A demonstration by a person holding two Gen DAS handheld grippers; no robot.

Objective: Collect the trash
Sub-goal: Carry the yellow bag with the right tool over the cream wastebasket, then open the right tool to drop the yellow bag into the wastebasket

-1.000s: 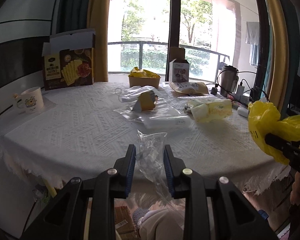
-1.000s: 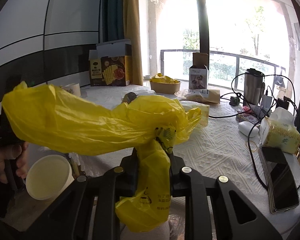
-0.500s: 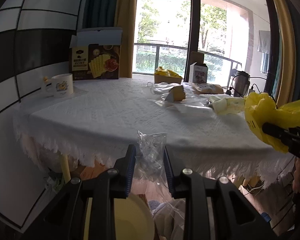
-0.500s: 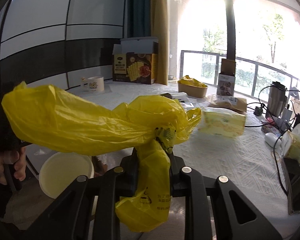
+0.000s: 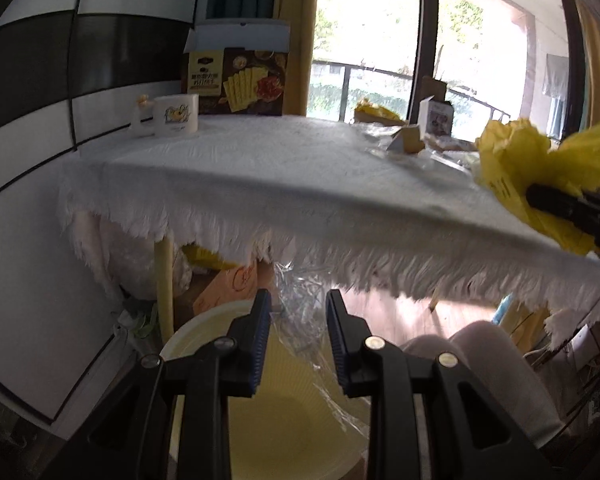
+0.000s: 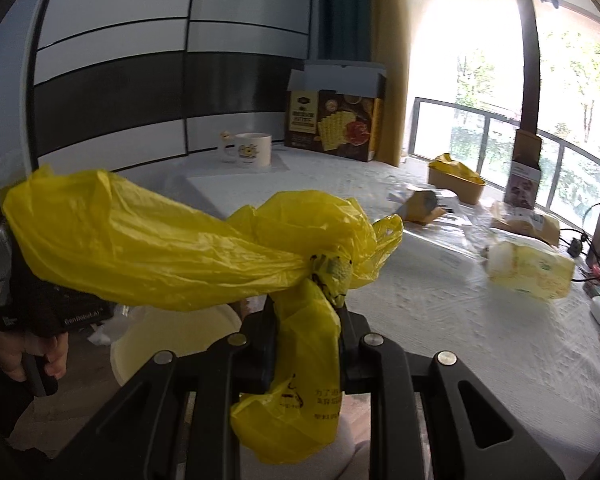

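The left claw [image 5: 294, 312] is clenched on a crumpled clear plastic wrapper [image 5: 300, 292], held at lower centre of the left wrist view, directly above a pale yellow bin [image 5: 204, 324]. The fringed edge of the white-clothed bench [image 5: 260, 168] crosses the frame above the bin. The right claw [image 6: 306, 312] is clenched on a yellow plastic bag [image 6: 160, 248], which stretches toward the left edge of the right wrist view. A mug [image 6: 252, 150] and a cracker box [image 6: 334, 124] stand on the bench at upper centre.

Crumpled clear wrapper [image 5: 300, 292] above pale bin [image 5: 284, 412]; yellow bag [image 6: 188, 252] bunched.
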